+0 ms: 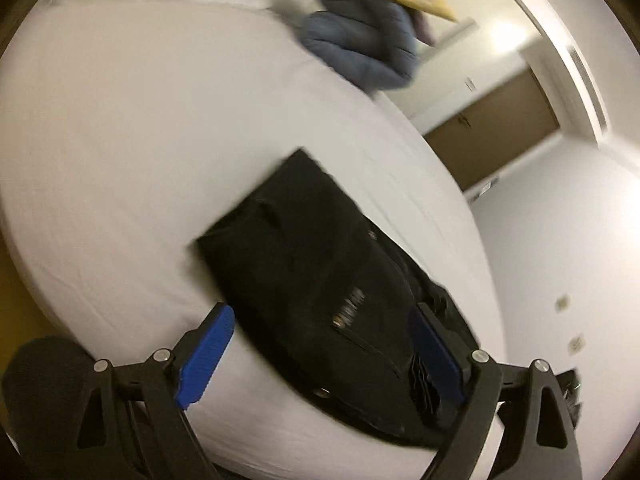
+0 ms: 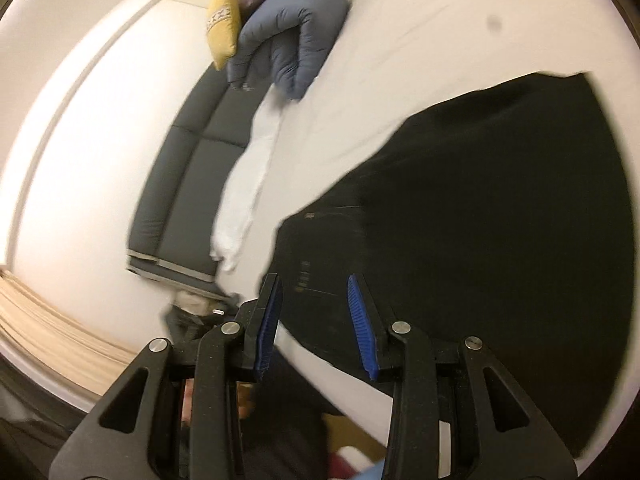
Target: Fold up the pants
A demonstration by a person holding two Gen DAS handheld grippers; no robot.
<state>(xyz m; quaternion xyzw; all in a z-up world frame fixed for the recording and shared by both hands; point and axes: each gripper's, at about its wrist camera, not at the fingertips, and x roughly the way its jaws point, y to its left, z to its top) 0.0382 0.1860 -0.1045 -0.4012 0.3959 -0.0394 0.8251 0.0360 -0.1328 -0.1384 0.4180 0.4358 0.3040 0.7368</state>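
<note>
Black pants (image 1: pixel 316 264) lie folded in a compact stack on the white bed (image 1: pixel 120 140). In the left wrist view my left gripper (image 1: pixel 320 320) is wide open above the near end of the pants, blue pads either side, holding nothing. In the right wrist view the pants (image 2: pixel 480 208) fill the right half of the frame on the bed (image 2: pixel 440 40). My right gripper (image 2: pixel 314 292) is open over the pants' near corner by the waistband stitching, with nothing between its pads. Both views are motion-blurred.
A blue-grey quilted duvet (image 2: pixel 292 36) is bunched at the head of the bed, with a yellow cushion (image 2: pixel 224 20) and a purple cushion behind it. A dark padded headboard (image 2: pixel 188 160) and a white pillow (image 2: pixel 244 184) lie along that end. A brown door (image 1: pixel 492 136) stands beyond the bed.
</note>
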